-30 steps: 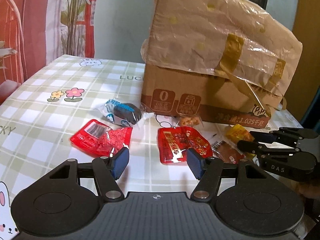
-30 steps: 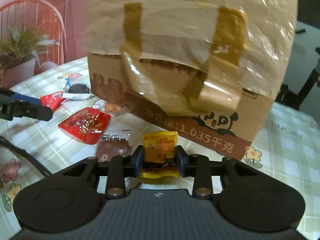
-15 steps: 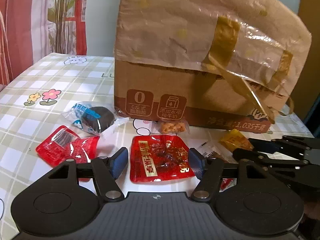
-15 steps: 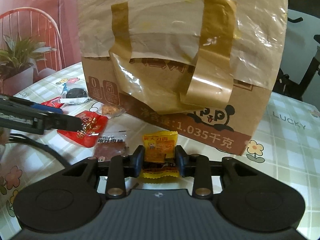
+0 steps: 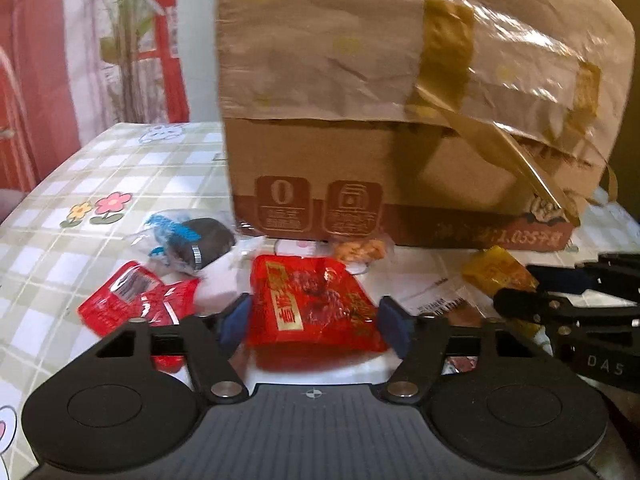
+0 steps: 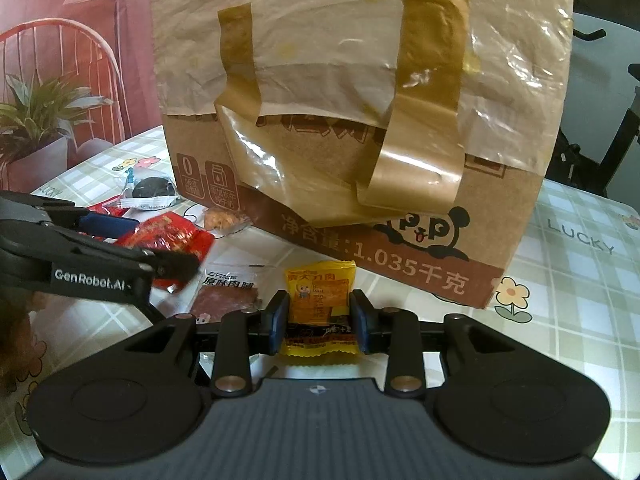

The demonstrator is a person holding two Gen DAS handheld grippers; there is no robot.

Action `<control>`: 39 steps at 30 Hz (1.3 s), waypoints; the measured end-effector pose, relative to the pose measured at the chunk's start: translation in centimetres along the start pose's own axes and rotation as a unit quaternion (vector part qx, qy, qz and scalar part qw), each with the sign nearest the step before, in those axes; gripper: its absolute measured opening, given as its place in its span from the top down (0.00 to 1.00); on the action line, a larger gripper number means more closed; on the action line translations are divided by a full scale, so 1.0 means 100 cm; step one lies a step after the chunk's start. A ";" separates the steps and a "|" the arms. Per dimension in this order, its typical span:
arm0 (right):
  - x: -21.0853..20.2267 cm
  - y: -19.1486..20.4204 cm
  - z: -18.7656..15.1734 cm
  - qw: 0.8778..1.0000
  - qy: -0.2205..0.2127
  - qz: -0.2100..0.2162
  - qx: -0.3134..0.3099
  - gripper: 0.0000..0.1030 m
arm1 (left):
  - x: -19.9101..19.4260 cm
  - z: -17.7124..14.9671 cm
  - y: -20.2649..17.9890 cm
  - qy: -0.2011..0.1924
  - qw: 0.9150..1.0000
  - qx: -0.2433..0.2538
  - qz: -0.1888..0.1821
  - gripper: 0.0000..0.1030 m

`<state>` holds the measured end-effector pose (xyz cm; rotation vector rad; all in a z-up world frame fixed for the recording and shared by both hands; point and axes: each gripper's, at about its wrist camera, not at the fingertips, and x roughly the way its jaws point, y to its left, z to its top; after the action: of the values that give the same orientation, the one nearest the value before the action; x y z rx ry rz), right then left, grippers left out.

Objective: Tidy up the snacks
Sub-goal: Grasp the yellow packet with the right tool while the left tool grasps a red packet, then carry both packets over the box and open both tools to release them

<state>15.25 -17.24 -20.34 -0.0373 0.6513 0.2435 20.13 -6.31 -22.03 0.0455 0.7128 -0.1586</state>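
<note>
Red snack pouch (image 5: 312, 304): light, crinkly, slippery; between closing left gripper (image 5: 314, 324) pads, untouched; grip side edges. Right gripper (image 6: 318, 322) clamping yellow packet (image 6: 320, 304).

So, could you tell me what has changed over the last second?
The left gripper moved in over the large red packet, now between its fingers, and its jaws have just been closing. The right gripper stayed clamped on the yellow packet; the box is unmoved.

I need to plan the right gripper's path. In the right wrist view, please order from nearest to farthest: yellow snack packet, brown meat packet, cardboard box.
1. Yellow snack packet, between the fingers.
2. Brown meat packet, left.
3. Cardboard box, behind.
</note>
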 end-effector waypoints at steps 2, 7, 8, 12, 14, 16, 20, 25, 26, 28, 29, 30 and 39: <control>0.000 0.000 0.000 1.000 0.000 0.000 0.001 0.66 | -0.004 0.002 0.008 -0.001 1.000 -0.015 0.000 0.68; -0.001 -0.001 -0.001 1.000 0.000 0.001 0.002 0.66 | -0.018 -0.001 0.014 -0.005 0.999 -0.031 -0.030 0.87; -0.001 -0.001 -0.001 1.000 0.000 0.001 0.003 0.66 | -0.021 -0.002 0.014 -0.009 0.999 -0.029 -0.033 0.87; -0.002 -0.002 0.000 1.000 -0.001 0.004 0.008 0.66 | -0.034 -0.005 0.015 -0.024 0.999 -0.028 -0.038 0.88; -0.002 -0.002 0.000 1.000 0.000 0.003 0.007 0.66 | -0.039 -0.006 0.018 -0.032 0.998 -0.031 -0.039 0.88; -0.002 -0.002 0.000 1.000 0.000 0.002 0.006 0.66 | -0.043 -0.006 0.020 -0.038 0.998 -0.034 -0.040 0.88; -0.002 -0.001 0.000 1.000 0.000 0.002 0.006 0.66 | -0.046 -0.006 0.019 -0.038 0.998 -0.037 -0.038 0.88; -0.001 0.000 0.001 1.000 0.001 -0.001 0.000 0.66 | -0.051 -0.006 0.022 -0.039 0.998 -0.042 -0.035 0.88; -0.001 0.001 0.001 1.000 0.001 -0.002 -0.002 0.66 | -0.053 -0.006 0.023 -0.040 0.998 -0.044 -0.036 0.88; -0.001 0.003 0.001 1.000 0.000 -0.006 -0.008 0.66 | -0.056 -0.006 0.025 -0.043 0.997 -0.045 -0.037 0.88; -0.001 0.005 0.001 1.000 0.001 -0.008 -0.012 0.66 | -0.057 -0.006 0.026 -0.044 0.997 -0.045 -0.038 0.88; 0.000 0.006 0.000 1.000 0.002 -0.008 -0.016 0.66 | -0.058 -0.006 0.026 -0.043 0.997 -0.045 -0.039 0.88; -0.018 0.014 0.001 0.999 0.002 -0.003 -0.036 0.66 | -0.072 -0.003 0.026 -0.054 0.997 -0.044 -0.046 0.88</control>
<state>13.60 -16.25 -19.16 -0.1078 0.6458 0.2611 14.98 -2.73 -17.59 -0.0806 0.6140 -0.2157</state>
